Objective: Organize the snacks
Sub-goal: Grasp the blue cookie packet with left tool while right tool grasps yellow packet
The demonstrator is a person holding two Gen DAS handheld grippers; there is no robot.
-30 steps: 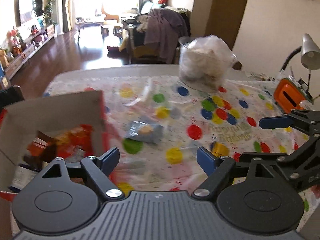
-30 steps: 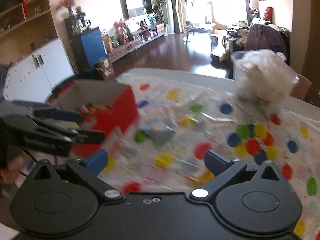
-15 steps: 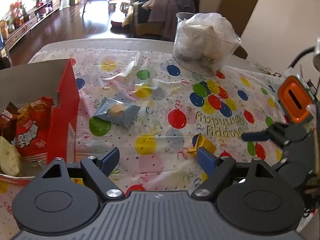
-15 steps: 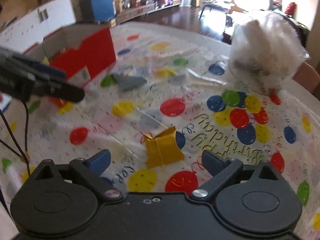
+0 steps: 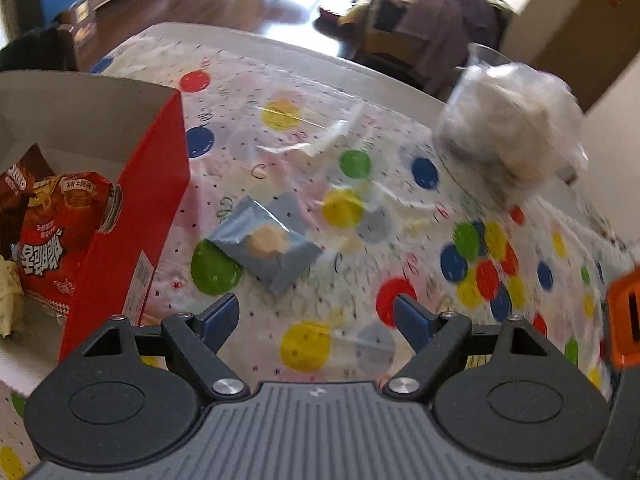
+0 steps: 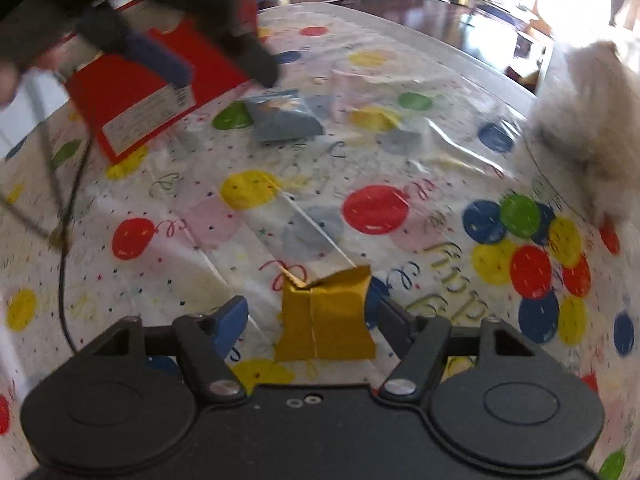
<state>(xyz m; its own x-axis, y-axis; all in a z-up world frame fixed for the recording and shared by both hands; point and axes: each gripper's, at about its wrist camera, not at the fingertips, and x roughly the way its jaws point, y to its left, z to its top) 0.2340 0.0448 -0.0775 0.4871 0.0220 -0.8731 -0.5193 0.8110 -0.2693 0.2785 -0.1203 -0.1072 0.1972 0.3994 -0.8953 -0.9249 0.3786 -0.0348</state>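
Observation:
A grey-blue snack packet (image 5: 267, 249) lies on the balloon-print tablecloth, just beyond my open left gripper (image 5: 316, 314); it also shows in the right wrist view (image 6: 282, 117). A red box (image 5: 132, 216) at the left holds several snack bags, one of them red (image 5: 52, 236). A gold snack packet (image 6: 325, 316) lies on the cloth between the fingers of my open right gripper (image 6: 314, 320), which does not press on it. The left gripper (image 6: 160, 56) shows blurred above the red box (image 6: 152, 88) in the right wrist view.
A clear container with a white plastic bag (image 5: 508, 140) stands at the far right of the table, also in the right wrist view (image 6: 592, 128). An orange object (image 5: 624, 316) sits at the right edge. A cable (image 6: 64, 248) hangs at the left.
My left gripper moved forward and left toward the grey-blue packet. My right gripper moved down and forward until the gold packet came between its open fingers.

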